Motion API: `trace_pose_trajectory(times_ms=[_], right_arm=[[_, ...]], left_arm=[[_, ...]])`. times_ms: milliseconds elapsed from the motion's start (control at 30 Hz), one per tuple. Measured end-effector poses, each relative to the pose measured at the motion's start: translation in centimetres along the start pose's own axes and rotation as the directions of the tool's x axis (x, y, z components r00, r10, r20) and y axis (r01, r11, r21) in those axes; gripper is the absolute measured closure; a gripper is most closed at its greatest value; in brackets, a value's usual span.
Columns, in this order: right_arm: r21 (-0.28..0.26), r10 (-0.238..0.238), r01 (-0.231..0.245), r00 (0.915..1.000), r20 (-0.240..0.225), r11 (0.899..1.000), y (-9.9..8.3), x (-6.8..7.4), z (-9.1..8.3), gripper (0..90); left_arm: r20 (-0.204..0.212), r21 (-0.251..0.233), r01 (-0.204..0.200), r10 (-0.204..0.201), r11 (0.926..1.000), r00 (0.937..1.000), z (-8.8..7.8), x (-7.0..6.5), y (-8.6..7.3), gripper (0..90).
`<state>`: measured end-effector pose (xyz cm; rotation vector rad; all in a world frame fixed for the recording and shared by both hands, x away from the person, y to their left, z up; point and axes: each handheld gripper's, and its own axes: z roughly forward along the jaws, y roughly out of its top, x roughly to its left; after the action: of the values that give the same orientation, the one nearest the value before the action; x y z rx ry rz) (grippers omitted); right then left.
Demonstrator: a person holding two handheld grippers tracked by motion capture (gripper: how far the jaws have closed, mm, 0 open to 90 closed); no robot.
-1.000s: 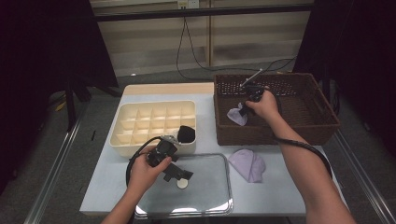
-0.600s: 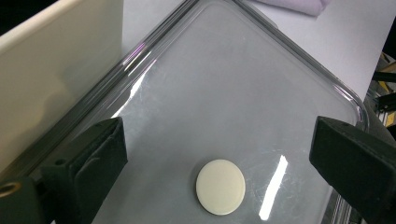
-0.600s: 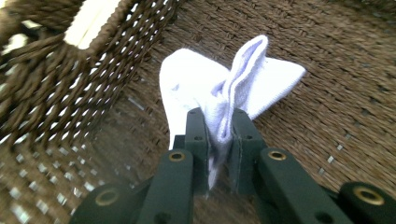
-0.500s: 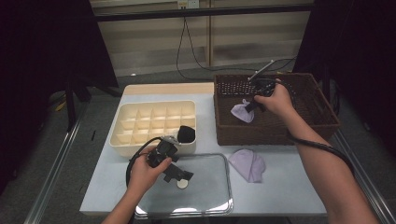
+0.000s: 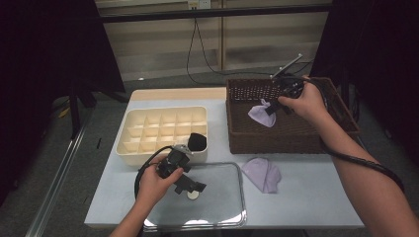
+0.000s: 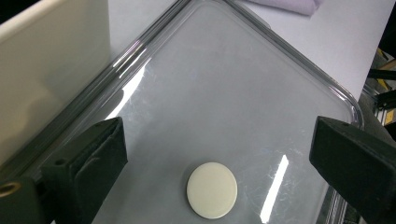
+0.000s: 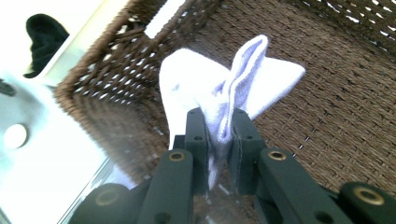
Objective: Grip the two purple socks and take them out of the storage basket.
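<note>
Lilac sock [image 7: 219, 93] hangs pinched in the right gripper [image 7: 219, 135] above the wicker basket [image 5: 291, 136], its lower end hidden behind the jaws, its fold cut off by the hand in the high view. Another lilac sock [image 5: 263, 174] lies on the table [image 5: 306, 197] beside the clear tray [image 5: 222, 207]. Over that tray the left gripper [image 6: 219, 154] stands spread around a white disc [image 6: 212, 190], not touching it; no writing is readable anywhere.
</note>
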<state>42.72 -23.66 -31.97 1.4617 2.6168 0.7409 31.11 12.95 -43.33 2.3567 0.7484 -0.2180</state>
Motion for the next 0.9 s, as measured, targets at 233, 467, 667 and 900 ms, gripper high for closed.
trace_pose_trajectory(times_ms=[233,467,667,900], right_arm=[[-0.004,-0.032,0.032,0.9994,-0.013,0.999,-0.4,1.4,-1.6,80.7],[-0.009,-0.075,0.074,0.9969,-0.027,0.997,-1.4,2.9,-3.1,80.5],[-0.024,-0.096,0.095,0.9945,-0.042,0.995,-2.1,4.0,-3.9,80.5],[-0.035,-0.124,0.122,0.9906,-0.058,0.992,-3.4,5.2,-4.0,80.4]], left_arm=[[-0.004,0.004,0.004,-0.004,1.0000,1.0000,0.1,-0.3,0.0,4.1],[-0.006,0.006,0.000,0.000,1.0000,1.0000,0.0,-0.3,0.1,4.1],[-0.005,0.028,-0.029,0.029,0.9992,0.9996,-0.1,-0.1,0.2,4.1],[-0.005,-0.001,-0.003,0.003,1.0000,1.0000,0.1,-0.5,0.2,4.1]])
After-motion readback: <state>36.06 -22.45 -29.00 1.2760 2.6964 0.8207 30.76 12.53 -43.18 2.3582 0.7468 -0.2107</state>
